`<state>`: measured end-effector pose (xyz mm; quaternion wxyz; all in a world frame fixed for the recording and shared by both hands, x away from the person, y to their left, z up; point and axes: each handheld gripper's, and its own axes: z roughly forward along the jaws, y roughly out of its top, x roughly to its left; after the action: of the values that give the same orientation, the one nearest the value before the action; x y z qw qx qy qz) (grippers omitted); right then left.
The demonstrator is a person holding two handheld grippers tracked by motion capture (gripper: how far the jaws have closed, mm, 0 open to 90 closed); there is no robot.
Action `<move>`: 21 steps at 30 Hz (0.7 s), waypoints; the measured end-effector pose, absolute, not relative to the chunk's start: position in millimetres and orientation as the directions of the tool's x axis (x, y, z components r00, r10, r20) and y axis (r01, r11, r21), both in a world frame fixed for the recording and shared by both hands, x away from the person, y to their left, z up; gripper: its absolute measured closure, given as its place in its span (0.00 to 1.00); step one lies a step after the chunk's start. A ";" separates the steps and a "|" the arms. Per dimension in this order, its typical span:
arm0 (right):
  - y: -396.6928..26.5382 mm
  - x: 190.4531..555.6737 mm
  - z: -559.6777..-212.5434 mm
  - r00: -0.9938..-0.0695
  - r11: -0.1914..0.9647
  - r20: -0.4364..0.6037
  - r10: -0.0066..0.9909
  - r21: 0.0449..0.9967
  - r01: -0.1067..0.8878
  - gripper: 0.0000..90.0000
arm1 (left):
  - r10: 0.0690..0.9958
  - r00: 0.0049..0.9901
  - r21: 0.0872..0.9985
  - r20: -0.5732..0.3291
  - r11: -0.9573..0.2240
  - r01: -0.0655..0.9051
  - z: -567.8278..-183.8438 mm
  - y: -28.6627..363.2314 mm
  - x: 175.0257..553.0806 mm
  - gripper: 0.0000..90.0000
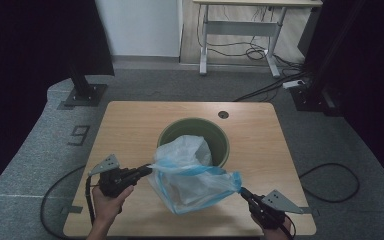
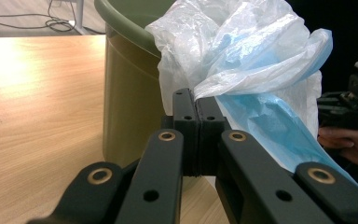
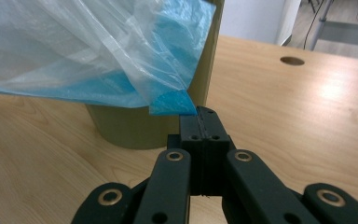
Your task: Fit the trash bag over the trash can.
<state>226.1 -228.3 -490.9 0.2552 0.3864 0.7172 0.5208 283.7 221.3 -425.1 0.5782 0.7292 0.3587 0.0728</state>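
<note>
A thin blue-and-clear plastic bag (image 1: 190, 172) hangs stretched between my two grippers, just in front of a round olive-green bin (image 1: 219, 134) on the wooden table (image 1: 130, 120). My left gripper (image 1: 147, 170) is shut on the bag's left edge; in the left gripper view its closed jaws pinch the bag (image 2: 256, 70) beside the bin (image 2: 130, 93). At the bag's blue right corner, my right gripper (image 1: 242, 192) is shut on the film. The right gripper view has the bag (image 3: 88, 51) above the closed jaws and the bin (image 3: 135, 126) behind.
A cable hole (image 1: 223, 114) lies in the table's far side. Black stands (image 1: 82, 90) flank the table on grey carpet, and a desk frame with cables (image 1: 240, 35) stands beyond. A black cable (image 1: 332, 182) loops on the floor at right.
</note>
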 end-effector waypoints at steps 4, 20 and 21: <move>-231.5 228.3 -499.2 -0.632 0.149 0.100 0.769 0.933 0.329 0.84 | 0.614 0.729 0.897 -0.303 -0.076 0.436 -425.5 221.8 282.6 0.99; -262.0 223.1 -441.7 -0.605 0.017 0.097 0.790 0.983 0.180 0.58 | 0.604 0.745 0.906 -0.283 -0.087 0.415 -421.0 220.9 277.9 0.98; -258.5 226.9 -439.1 -0.612 0.019 0.095 0.785 0.984 0.177 0.58 | 0.604 0.745 0.906 -0.282 -0.088 0.415 -420.8 220.7 277.8 0.98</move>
<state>226.9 -258.5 -439.1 0.2532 0.3603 0.6675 0.6004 277.8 220.7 -420.8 0.5789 0.7330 0.3476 0.0819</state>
